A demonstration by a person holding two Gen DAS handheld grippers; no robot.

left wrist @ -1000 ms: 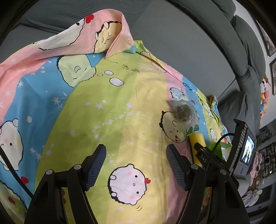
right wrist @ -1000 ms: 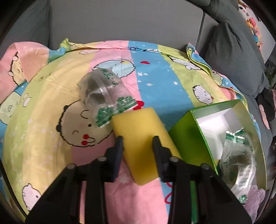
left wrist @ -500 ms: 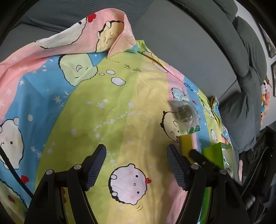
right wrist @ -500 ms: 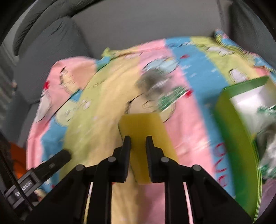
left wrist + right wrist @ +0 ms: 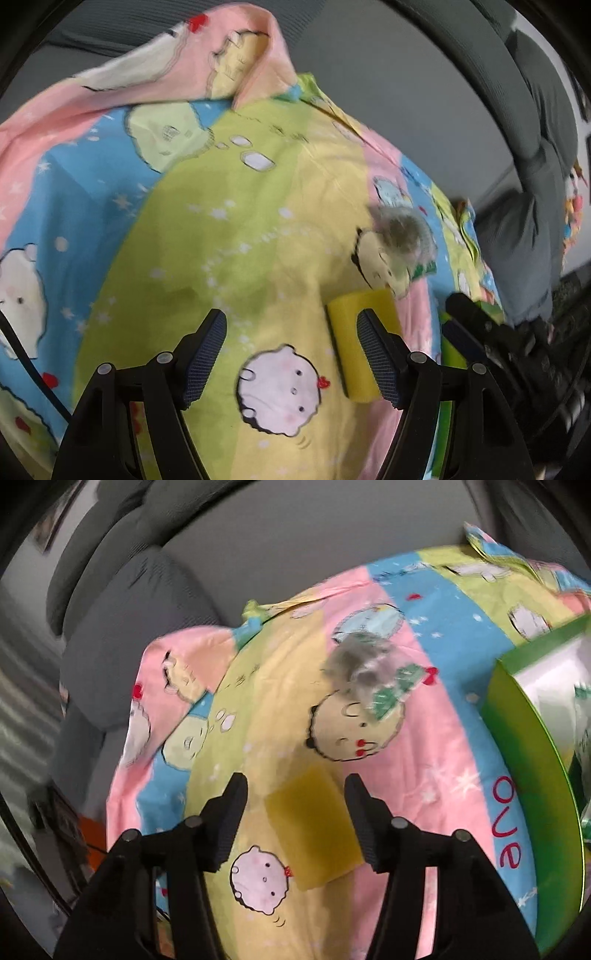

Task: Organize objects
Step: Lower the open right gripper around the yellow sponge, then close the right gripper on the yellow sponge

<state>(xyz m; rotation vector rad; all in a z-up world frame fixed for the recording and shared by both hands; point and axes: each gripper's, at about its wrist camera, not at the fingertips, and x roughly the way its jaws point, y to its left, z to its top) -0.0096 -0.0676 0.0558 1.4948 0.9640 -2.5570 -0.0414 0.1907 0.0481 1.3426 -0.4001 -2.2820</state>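
Sofa (image 5: 122, 602), grey, carries cartoon sheet (image 5: 229, 221). Green box (image 5: 524, 760) at sheet's right, one wrapped item inside. I see right hand-held gripper (image 5: 295, 816) jaws just opened: yellow sponge (image 5: 314, 827), clenched half a second ago, lies released on sheet between pads. Sponge not yet boxed. Left hand-held gripper (image 5: 291, 354) open, empty. Clear packet (image 5: 369, 668) beyond sponge, unsorted.
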